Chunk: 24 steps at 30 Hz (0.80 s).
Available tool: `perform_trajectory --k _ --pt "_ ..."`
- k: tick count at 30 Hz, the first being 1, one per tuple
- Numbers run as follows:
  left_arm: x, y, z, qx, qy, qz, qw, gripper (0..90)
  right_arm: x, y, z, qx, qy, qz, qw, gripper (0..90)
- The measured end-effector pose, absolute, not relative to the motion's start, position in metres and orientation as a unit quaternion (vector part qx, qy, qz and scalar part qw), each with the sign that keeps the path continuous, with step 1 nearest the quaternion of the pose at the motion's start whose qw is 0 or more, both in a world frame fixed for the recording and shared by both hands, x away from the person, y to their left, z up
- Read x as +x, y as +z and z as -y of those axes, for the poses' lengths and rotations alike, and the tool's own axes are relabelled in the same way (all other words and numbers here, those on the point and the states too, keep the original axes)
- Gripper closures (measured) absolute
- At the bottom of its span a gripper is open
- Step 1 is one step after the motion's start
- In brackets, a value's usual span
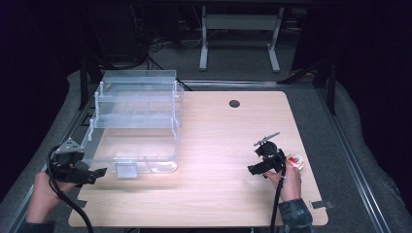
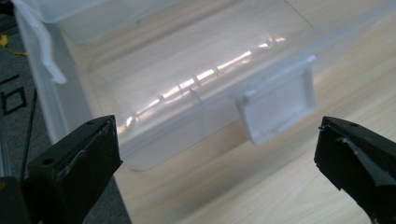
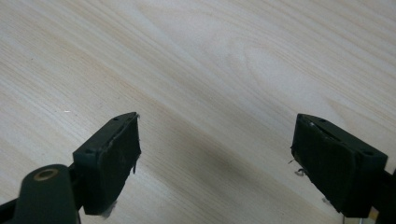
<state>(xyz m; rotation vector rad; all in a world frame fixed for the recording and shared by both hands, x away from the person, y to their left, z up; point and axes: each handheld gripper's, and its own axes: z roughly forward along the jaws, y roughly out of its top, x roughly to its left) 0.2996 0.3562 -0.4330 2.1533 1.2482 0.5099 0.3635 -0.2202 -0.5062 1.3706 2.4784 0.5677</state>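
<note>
A clear plastic tiered box [image 1: 133, 121] stands open on the left half of the wooden table [image 1: 218, 145], its trays stepped up toward the back and a latch [image 1: 126, 169] on its near wall. My left gripper [image 1: 99, 173] hovers at the table's left edge, just left of that latch, pointing right. In the left gripper view its jaws stand wide apart, open [image 2: 217, 149], with the latch [image 2: 279, 103] beyond them and nothing between. My right gripper [image 1: 253, 170] is at the right of the table, pointing left, open [image 3: 217, 154] over bare wood.
A small round clear container with something red inside [image 1: 294, 160] lies just right of the right hand. A dark grommet hole [image 1: 234, 103] sits near the table's far edge. Grey carpet and a metal rail flank the table; a white desk frame [image 1: 240, 34] stands beyond.
</note>
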Motion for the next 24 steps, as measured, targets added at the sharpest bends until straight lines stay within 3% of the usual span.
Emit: perform_trajectory --k 15,24 --pt "0.359 -0.437 -0.393 0.782 0.173 -0.529 0.280 3.9 0.359 -0.503 0.224 0.470 0.194 -0.852 0.127 14.7" --pt "0.389 -0.453 -0.408 0.768 0.161 -0.564 0.256 36.1 0.356 -0.502 0.224 0.471 0.191 -0.851 0.132 14.7"
